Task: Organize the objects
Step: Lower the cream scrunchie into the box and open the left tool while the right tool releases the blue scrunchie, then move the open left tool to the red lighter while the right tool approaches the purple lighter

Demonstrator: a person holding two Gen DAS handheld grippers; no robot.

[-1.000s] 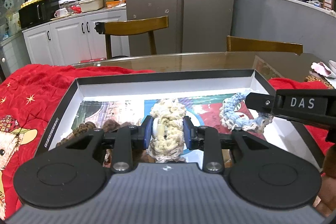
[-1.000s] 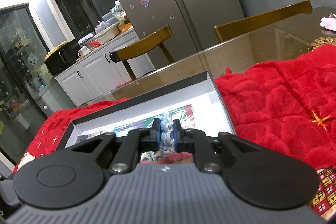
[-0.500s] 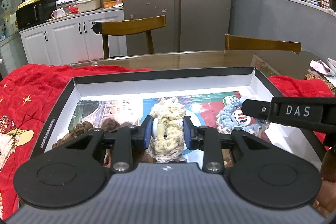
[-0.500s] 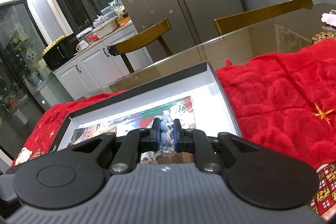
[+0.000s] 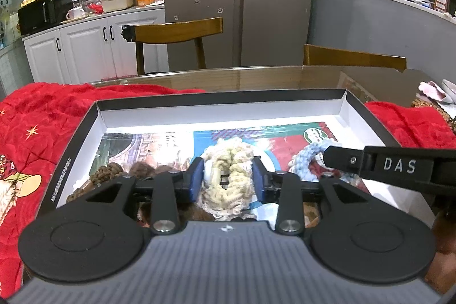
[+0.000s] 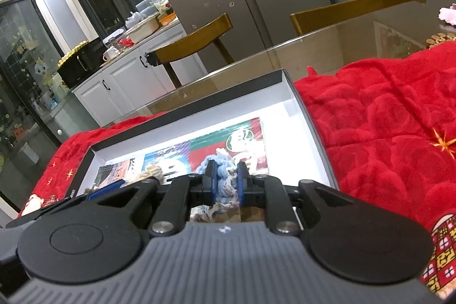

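Observation:
A shallow black box with a white inside (image 5: 219, 101) lies on a red blanket and has printed cards on its floor. A cream crochet piece (image 5: 228, 158) rests in it between the pads of my left gripper (image 5: 228, 175). Those jaws are opening, and a thin gap shows beside the right pad. A light blue crochet ring (image 5: 309, 158) lies to the right. In the right wrist view my right gripper (image 6: 226, 178) has its pads on the blue ring (image 6: 225, 161), and its jaws are starting to open. One finger of the right gripper (image 5: 342, 158) crosses the left wrist view.
Brown crochet pieces (image 5: 114, 173) lie in the box's near left corner. The red blanket (image 6: 384, 118) covers the near part of a glass-topped table (image 5: 256, 76). Two wooden chairs (image 5: 176, 30) stand behind it, with a fridge and white cabinets beyond. A pink item (image 5: 433, 90) sits far right.
Both grippers sank a little toward the box floor, and the blue ring came down with the right one. The pads of both grippers now stand slightly wider apart.

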